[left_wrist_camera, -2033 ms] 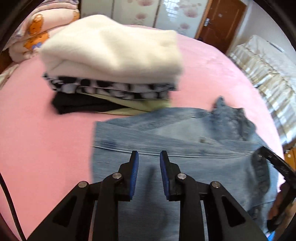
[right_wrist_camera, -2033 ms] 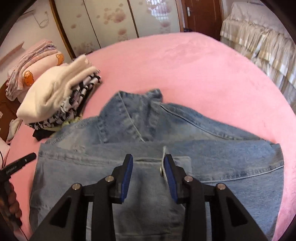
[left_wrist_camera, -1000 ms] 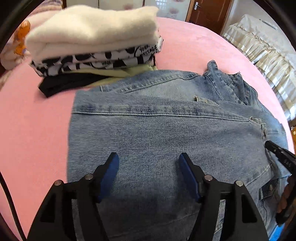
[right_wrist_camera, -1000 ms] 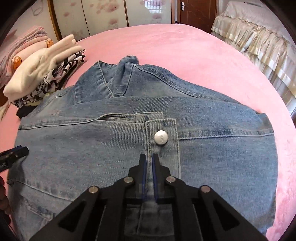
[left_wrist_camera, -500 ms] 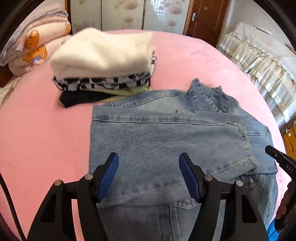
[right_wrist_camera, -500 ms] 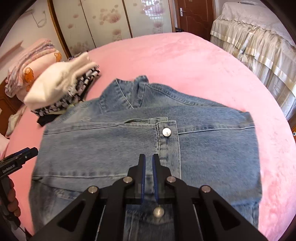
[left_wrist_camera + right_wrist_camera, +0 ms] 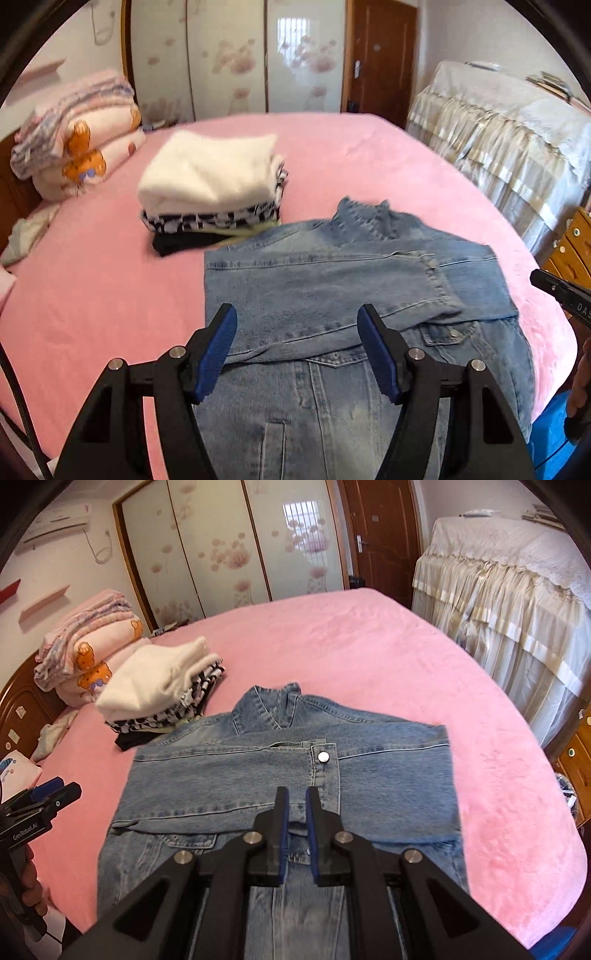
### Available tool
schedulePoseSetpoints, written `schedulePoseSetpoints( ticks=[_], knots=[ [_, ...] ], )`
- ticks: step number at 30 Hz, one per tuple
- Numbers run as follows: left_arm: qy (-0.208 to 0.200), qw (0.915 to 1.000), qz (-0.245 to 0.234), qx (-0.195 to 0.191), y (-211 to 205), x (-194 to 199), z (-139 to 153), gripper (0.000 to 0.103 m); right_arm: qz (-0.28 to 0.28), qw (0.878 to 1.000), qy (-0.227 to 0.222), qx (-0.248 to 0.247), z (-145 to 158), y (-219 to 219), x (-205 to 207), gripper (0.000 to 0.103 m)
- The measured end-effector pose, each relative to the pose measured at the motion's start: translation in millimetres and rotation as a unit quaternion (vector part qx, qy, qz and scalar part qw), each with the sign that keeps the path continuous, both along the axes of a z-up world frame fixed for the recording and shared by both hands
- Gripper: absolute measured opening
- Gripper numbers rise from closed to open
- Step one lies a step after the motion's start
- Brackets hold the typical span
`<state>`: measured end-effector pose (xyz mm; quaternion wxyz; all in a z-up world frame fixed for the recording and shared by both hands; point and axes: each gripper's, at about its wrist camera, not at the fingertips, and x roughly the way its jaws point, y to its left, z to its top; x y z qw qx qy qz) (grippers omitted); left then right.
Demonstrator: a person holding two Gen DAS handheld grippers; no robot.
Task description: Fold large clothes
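Left wrist view: the left gripper [image 7: 297,334] hangs above the denim jacket [image 7: 332,280] with its jaws wide apart and nothing between them, as a second ago. The jacket lies on the pink bed [image 7: 92,295], both sleeves folded across its chest, and looks smaller and farther below than a second ago. At 11 o'clock from it sits a stack of folded clothes [image 7: 210,192], seemingly touching the jacket's shoulder, though blur hides the edge. The right gripper's tip shows at 3 o'clock.

Right wrist view: the right gripper [image 7: 296,808] is over the jacket's [image 7: 229,782] front, jaws slightly apart; they have just been opening, and the placket they pinched a second ago now lies flat below them. The silver button [image 7: 324,756] sits at 12 o'clock from the tips. The stack [image 7: 162,686] lies at 10 o'clock, the left gripper [image 7: 48,794] at 9.
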<state>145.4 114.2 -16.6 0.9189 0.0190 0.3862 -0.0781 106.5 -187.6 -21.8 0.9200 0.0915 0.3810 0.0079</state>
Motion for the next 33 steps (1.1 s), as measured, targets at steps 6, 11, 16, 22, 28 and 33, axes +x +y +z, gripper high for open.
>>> schedulePoseSetpoints(
  ticks=[6, 11, 16, 22, 28, 33],
  knots=[
    [-0.021, 0.9995, -0.02, -0.012, -9.4, -49.0, 17.8, 0.066, 0.001, 0.999, -0.033, -0.007, 18.9, -2.3, -47.0, 0.032],
    [-0.033, 0.999, -0.031, -0.008, -16.9, -87.8, 19.3, 0.066, 0.012, 0.999, -0.037, -0.01, 20.8, -3.1, -82.0, 0.032],
    [0.02, 0.9992, -0.026, -0.022, 2.2, -110.2, -9.2, 0.07, 0.029, 0.999, -0.023, -0.021, 6.7, -8.8, -113.6, 0.042],
    [0.071, 0.9975, -0.002, -0.001, 46.9, -131.5, -70.6, 0.071, 0.038, 0.999, 0.006, -0.034, -29.9, -39.7, -152.7, 0.056],
    [0.159, 0.987, 0.017, -0.015, 93.1, -138.3, -134.6, 0.071, 0.016, 0.997, 0.072, -0.025, -84.8, -84.1, -171.6, 0.056],
    [0.22, 0.972, 0.02, -0.081, 117.9, -140.6, -170.3, 0.071, 0.003, 0.99, 0.142, 0.01, -142.0, -117.0, -180.2, 0.056]
  ],
)
